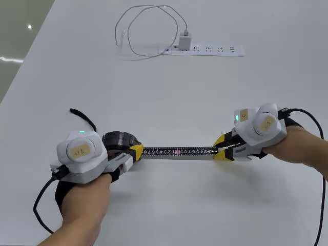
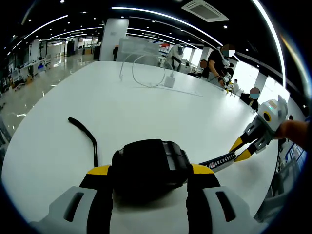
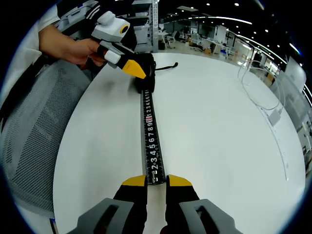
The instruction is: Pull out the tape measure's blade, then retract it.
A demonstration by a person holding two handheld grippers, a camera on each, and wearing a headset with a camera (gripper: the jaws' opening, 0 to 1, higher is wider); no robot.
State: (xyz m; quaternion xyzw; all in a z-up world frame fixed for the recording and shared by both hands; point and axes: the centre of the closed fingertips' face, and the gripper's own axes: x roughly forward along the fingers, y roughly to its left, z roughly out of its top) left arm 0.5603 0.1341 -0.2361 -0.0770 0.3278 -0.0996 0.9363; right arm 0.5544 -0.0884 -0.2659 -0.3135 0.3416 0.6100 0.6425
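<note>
Near the front edge of the worktop, left gripper clamps the black tape measure; right gripper pinches the tip of its extended blade.

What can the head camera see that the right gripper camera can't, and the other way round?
Head view: the hand holding the right gripper, and that gripper's white top. Right gripper view: a grey mesh chair and the office behind. Both: the black tape measure, its numbered blade pulled out, and the left gripper clamped on it.
</note>
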